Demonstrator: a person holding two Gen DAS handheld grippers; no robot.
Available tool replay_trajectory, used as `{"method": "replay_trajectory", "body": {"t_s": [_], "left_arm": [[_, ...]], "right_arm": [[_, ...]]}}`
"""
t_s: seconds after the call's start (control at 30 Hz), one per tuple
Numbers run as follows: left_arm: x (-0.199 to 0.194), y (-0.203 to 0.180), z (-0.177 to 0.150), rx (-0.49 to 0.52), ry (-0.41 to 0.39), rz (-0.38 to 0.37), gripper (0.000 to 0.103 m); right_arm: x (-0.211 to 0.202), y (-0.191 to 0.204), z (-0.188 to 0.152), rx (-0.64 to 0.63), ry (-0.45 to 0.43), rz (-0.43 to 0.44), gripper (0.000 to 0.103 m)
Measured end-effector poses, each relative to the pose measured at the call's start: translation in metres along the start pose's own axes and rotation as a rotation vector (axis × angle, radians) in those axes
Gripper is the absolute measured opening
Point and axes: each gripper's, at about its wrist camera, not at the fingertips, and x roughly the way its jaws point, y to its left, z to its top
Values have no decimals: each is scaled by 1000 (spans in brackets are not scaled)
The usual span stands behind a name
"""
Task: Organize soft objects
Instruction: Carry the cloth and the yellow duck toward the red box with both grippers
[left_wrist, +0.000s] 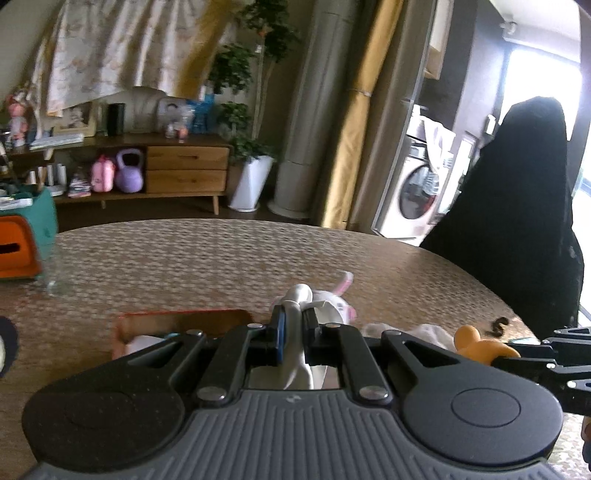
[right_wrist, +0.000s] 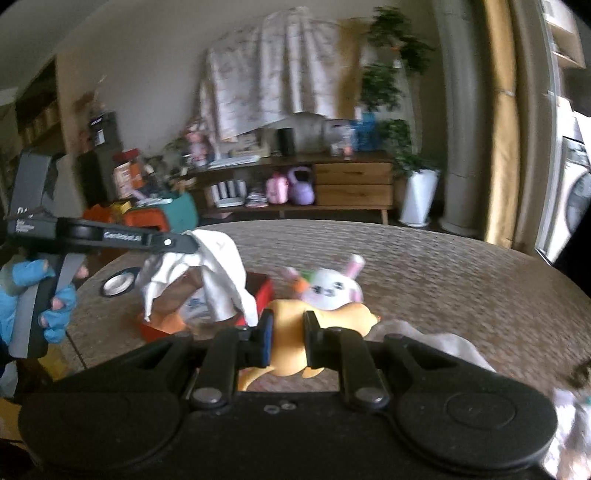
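Note:
My left gripper (left_wrist: 293, 314) is shut on a white cloth (left_wrist: 295, 354). In the right wrist view that white cloth (right_wrist: 218, 280) hangs from the left gripper (right_wrist: 184, 243) above a red box (right_wrist: 260, 291). The red box (left_wrist: 177, 319) holds an orange soft toy (right_wrist: 170, 321) and a printed bag. My right gripper (right_wrist: 288, 326) is shut on a yellow-orange plush (right_wrist: 288, 321), lifted off the table. From the left wrist camera, the plush (left_wrist: 471, 339) shows at the right gripper (left_wrist: 517, 356). A white bunny plush (right_wrist: 332, 286) (left_wrist: 334, 301) lies on the table just beyond.
A pale cloth (right_wrist: 428, 341) lies right of the plush. A roll of tape (right_wrist: 118, 282) sits left of the box. A glass (left_wrist: 55, 271) and an orange-and-teal container (left_wrist: 26, 240) stand at the left. A black-draped chair (left_wrist: 517, 221) stands behind the woven table (left_wrist: 221, 258).

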Motion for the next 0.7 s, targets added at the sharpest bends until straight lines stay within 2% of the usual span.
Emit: {"method": "replay_trajectory", "body": {"t_s": [0.43, 0.7], "left_arm": [[9, 63, 4, -50, 9, 107, 10], [43, 89, 3, -50, 63, 148, 10]], "right_arm": [[83, 56, 21, -49, 56, 135, 16], [137, 80, 22, -122, 102, 201, 17]]}}
